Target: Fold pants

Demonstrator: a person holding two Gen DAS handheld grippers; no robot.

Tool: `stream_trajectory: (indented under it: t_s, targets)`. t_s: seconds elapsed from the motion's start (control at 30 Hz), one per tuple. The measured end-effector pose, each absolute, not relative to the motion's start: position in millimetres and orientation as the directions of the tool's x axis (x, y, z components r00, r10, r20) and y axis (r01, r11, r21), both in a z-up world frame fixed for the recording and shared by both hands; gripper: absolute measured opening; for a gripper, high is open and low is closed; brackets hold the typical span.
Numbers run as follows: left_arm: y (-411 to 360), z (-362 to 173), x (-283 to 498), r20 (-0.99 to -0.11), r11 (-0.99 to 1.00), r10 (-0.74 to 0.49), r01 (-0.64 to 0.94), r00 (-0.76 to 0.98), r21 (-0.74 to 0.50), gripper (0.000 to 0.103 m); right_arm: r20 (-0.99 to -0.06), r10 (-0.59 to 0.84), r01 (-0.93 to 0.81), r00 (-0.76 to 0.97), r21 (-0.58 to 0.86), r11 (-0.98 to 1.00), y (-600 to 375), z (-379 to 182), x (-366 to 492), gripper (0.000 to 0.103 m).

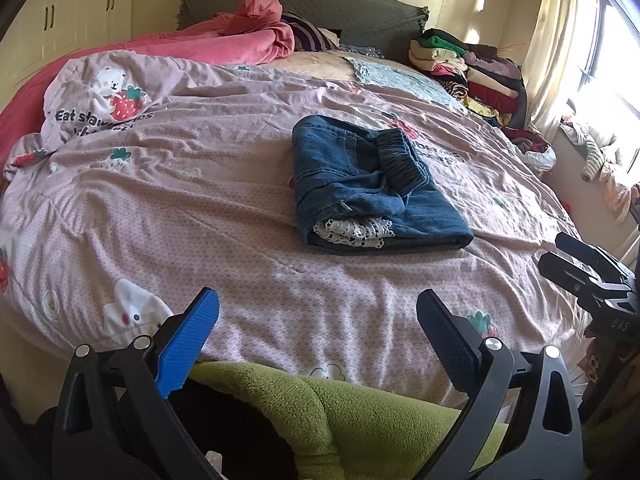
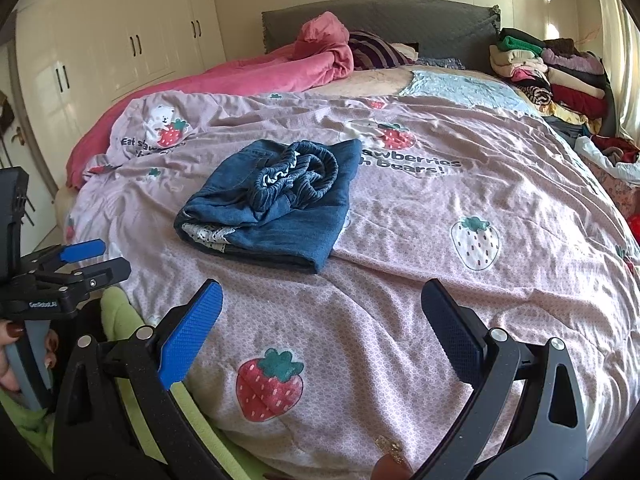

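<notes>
The blue denim pants (image 1: 372, 188) lie folded in a compact bundle on the pink strawberry bedspread (image 1: 200, 200), elastic waistband on top and a white lace lining showing at the near edge. They also show in the right wrist view (image 2: 276, 208). My left gripper (image 1: 318, 320) is open and empty, held back near the bed's front edge, well short of the pants. My right gripper (image 2: 322, 316) is open and empty too, also apart from the pants. The right gripper shows at the right edge of the left wrist view (image 1: 592, 276); the left gripper shows at the left of the right wrist view (image 2: 92, 260).
A pink quilt (image 1: 224, 44) is bunched near the grey headboard (image 1: 320, 4). A stack of folded clothes (image 1: 468, 68) stands at the bed's far right. A green fleece garment (image 1: 360, 420) is below my grippers. White wardrobes (image 2: 120, 40) line the left wall; a window is at right.
</notes>
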State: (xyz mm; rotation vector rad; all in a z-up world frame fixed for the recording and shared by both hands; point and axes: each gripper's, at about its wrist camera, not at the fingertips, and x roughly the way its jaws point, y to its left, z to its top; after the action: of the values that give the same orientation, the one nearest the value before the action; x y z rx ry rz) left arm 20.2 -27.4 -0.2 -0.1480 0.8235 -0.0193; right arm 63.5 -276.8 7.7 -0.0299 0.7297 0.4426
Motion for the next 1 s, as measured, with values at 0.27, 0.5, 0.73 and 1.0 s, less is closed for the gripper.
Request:
stream_trajectory:
  t_s: [0.27,0.5,0.73,1.0]
  targets:
    - [-25.8,0.0,19.3,-0.740,0.992,-0.056,-0.050,0.670,-0.120,0.099,-0.650,0.380,-0.400,0.659,0.125,0.908,-276.9,9.7,63.4,0.094]
    - [-28.0,-0.8,20.5,-0.747,0.992,-0.056,-0.045,0.663,-0.114,0.099,-0.650,0.379,-0.401,0.658,0.123,0.908,-277.2,10.6,63.5,0.094]
    - [-28.5,-0.1,19.6,-0.746,0.992,-0.064,-0.041,0.663,-0.121,0.099,-0.649,0.380,-0.402,0.659,0.123,0.907,-276.5,10.3,63.0,0.094]
    - [-28.3,0.4,19.4,-0.746,0.992,-0.062,-0.041,0.663,-0.119,0.099,-0.649,0.380,-0.403,0.659,0.121,0.907,-277.0,11.5,63.3,0.094]
